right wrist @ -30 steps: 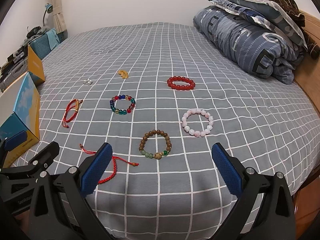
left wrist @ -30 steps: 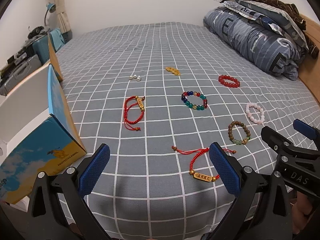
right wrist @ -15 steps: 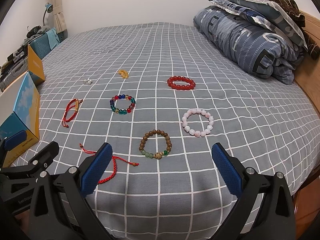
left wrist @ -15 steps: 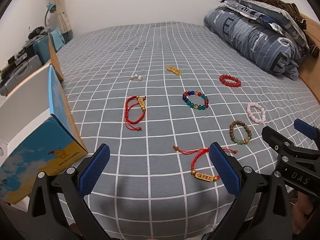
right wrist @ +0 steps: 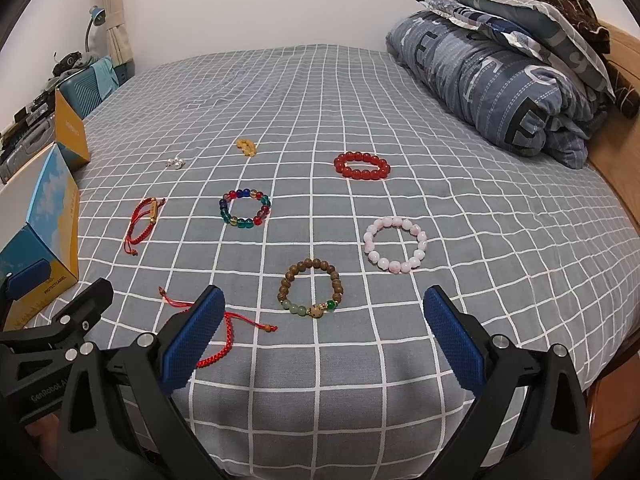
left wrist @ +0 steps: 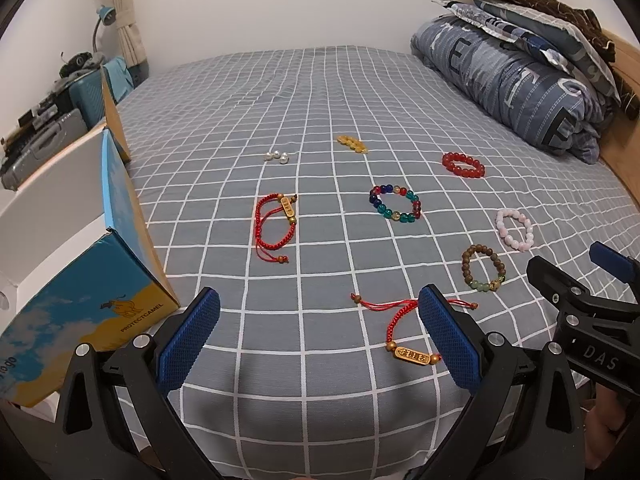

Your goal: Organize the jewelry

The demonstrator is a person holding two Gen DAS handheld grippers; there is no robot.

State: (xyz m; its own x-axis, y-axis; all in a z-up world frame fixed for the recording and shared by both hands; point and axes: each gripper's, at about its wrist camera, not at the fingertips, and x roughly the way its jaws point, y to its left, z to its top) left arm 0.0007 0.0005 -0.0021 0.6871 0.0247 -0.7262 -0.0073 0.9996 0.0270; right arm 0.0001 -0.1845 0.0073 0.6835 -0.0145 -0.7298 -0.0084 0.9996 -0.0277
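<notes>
Above the bed, left gripper stays open; unmoved.

Even soft indoor light, faint shadows, sharp focus, strong fisheye bending, dark corners.

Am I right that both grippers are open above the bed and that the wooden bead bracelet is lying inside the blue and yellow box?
Not quite. The wooden bead bracelet lies on the checked bedspread, not in the blue and yellow box, as the right wrist view shows. Both the left gripper and right gripper are indeed open.
</notes>
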